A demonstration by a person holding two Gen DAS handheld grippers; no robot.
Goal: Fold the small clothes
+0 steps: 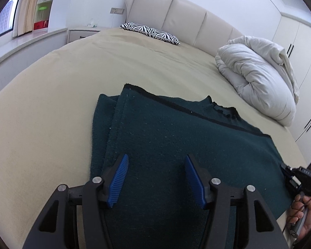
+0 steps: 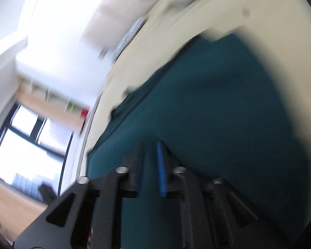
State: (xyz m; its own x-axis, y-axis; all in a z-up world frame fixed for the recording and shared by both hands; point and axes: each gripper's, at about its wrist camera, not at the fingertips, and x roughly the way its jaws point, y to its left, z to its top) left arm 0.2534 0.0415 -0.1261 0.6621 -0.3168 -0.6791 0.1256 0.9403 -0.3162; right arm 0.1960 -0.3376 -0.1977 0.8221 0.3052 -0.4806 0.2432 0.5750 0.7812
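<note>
- one big bed (image 1: 51, 95) with a beige sheet fills most of the left view; padded headboard (image 1: 176, 14) at the far end.
- rolled white duvet (image 1: 257, 78) lies on the right side of the bed, well apart from the work; zebra pillow (image 1: 151, 32) sits near the headboard.
- dark green sweater (image 1: 176, 134) lies flat on the near part of the sheet, already doubled over, a second layer showing along its left edge, black trim running across the far side.
- looks thick, fuzzy knit: soft, limp, fairly heavy for its kind, not slippery. likely to sag if lifted by one point; best pinched at a corner or along the trimmed edge, both layers together.
- left gripper (image 1: 156, 178) hovers over the near middle of the sweater, jaws wide, nothing between them.
- right gripper (image 2: 151, 166) is over the sweater's (image 2: 217, 114) near right part; view badly blurred, jaws narrow with a slim gap, holding nothing as far as i can tell.
</note>
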